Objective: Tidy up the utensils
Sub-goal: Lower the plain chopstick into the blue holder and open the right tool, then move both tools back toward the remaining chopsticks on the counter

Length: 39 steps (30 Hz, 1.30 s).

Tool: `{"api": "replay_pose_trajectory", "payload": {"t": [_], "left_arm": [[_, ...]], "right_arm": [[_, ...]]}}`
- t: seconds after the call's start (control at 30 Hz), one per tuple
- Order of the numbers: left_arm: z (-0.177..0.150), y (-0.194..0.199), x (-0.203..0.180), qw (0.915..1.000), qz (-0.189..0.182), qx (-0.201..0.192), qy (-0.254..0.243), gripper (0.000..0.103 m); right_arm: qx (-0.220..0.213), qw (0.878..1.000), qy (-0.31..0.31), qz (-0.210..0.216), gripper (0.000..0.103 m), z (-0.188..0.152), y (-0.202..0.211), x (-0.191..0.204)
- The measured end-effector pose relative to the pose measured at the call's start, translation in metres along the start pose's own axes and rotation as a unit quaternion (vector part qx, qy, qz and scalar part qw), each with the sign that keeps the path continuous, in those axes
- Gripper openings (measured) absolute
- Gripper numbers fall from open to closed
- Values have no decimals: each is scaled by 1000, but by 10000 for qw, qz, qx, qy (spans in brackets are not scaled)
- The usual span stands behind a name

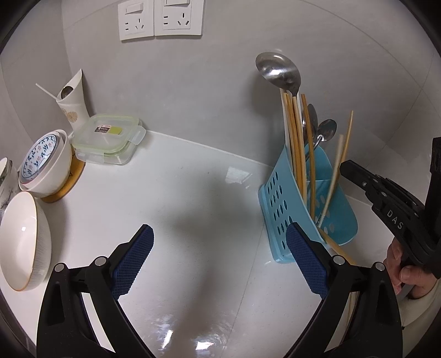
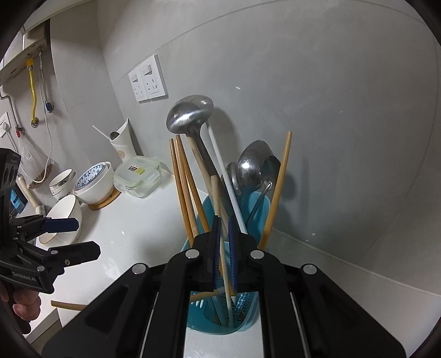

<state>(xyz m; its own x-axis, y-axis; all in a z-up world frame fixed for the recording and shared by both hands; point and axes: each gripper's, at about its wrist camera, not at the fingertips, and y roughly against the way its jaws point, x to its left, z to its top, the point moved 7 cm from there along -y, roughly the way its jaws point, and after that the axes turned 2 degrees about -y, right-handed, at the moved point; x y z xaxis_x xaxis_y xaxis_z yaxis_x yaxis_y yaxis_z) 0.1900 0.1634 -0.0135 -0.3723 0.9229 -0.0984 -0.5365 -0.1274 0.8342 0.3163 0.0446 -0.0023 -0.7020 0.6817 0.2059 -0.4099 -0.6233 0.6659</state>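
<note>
A blue perforated utensil holder (image 1: 278, 209) (image 2: 248, 203) stands on the white counter against the wall. It holds a steel ladle (image 1: 278, 68) (image 2: 190, 113), spoons (image 1: 326, 129) (image 2: 249, 162) and several wooden chopsticks (image 1: 296, 143) (image 2: 182, 181). My right gripper (image 2: 224, 223) (image 1: 344, 168) hangs just above the holder, shut on a pale chopstick (image 2: 226, 286) (image 1: 335, 176) whose lower end is inside the holder. My left gripper (image 1: 219, 228) (image 2: 87, 236) is wide open over bare counter left of the holder, with nothing between its fingers. One loose chopstick (image 2: 69, 305) lies on the counter near the front edge.
At the back left corner stand a lidded glass container (image 1: 107, 137), a white cup (image 1: 73, 107) and patterned bowls on a wooden coaster (image 1: 46, 162). A white bowl (image 1: 24, 242) sits nearer on the left. Wall sockets (image 1: 160, 19) are above. A hand (image 1: 408, 272) holds the right gripper.
</note>
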Motion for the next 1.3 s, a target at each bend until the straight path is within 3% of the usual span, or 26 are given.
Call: {"api": "replay_pose_trajectory", "payload": {"t": [0.1, 0.13, 0.2, 0.4, 0.6, 0.77, 0.97, 1.3], "left_arm": [[-1, 1, 0, 10000, -28, 4, 7, 95], [-2, 2, 0, 10000, -27, 1, -11, 95], [-2, 4, 0, 10000, 9, -18, -49, 95], [-3, 15, -3, 9999, 27, -129, -34, 97], [-12, 24, -9, 9999, 35, -146, -33, 97], [-20, 32, -9, 9998, 73, -154, -50, 97], [-30, 40, -14, 9998, 83, -155, -75, 97], [-47, 47, -37, 9996, 15, -91, -265, 97]], "right_arm": [[13, 10000, 31, -78, 9, -2, 6, -1], [31, 9999, 23, -105, 14, -2, 9, -2], [25, 9999, 4, -143, 35, -3, 15, -3], [-76, 9995, -63, -285, 49, -2, 38, -8], [-175, 9988, -110, -445, 61, -3, 58, -15], [-172, 9985, -93, -519, 63, -7, 72, -16], [-213, 9970, -165, -730, 77, -15, 94, -19], [-9, 9911, -461, -1250, 93, -55, 124, -46]]}}
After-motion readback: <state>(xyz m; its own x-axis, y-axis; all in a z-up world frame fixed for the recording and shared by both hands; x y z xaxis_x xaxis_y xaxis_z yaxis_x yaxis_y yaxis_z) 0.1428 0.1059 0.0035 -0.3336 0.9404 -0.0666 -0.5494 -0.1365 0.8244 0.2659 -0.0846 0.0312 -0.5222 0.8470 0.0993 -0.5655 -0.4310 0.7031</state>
